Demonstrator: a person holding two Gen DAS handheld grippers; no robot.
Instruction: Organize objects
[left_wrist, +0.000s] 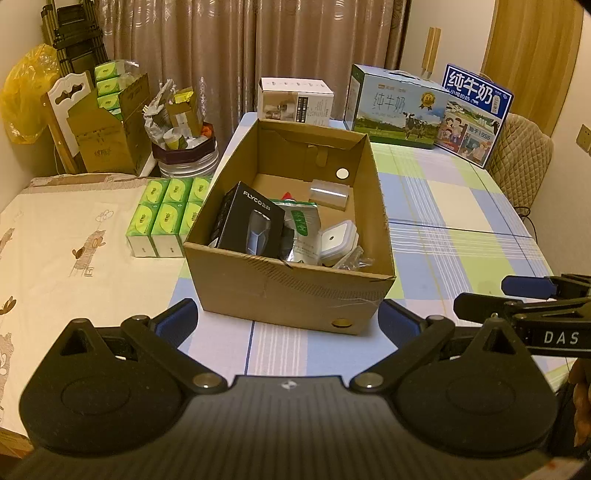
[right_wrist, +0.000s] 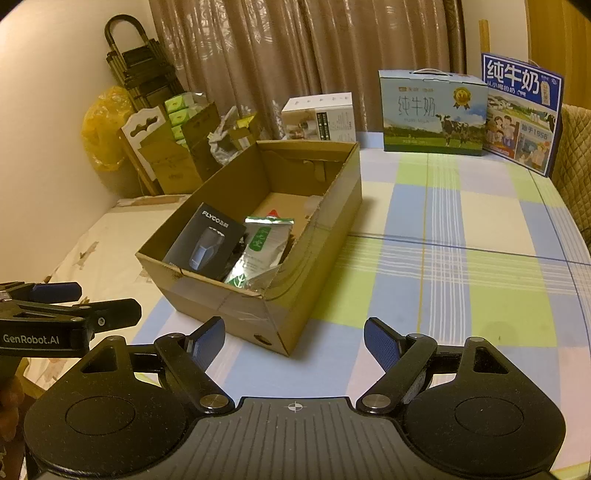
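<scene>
An open cardboard box (left_wrist: 288, 291) (right_wrist: 258, 317) stands on the checked tablecloth. Inside lie a black FLYCO shaver box (left_wrist: 249, 221) (right_wrist: 207, 243), a silver pouch with a green label (left_wrist: 303, 230) (right_wrist: 258, 254), a white square container (left_wrist: 338, 238), a clear plastic case (left_wrist: 328, 194) and crinkled clear wrap (left_wrist: 351, 260). My left gripper (left_wrist: 288, 321) hangs open just in front of the box's near wall, nothing between its blue pads. My right gripper (right_wrist: 293, 341) is open too, empty, at the box's near right corner.
Green tissue packs (left_wrist: 166, 218) sit left of the box. Two milk cartons (left_wrist: 397, 107) (right_wrist: 434, 110) and a white box (left_wrist: 295, 101) line the table's far edge. A padded chair (left_wrist: 524, 147) stands at right; cluttered boxes and a yellow bag (left_wrist: 26, 96) at left.
</scene>
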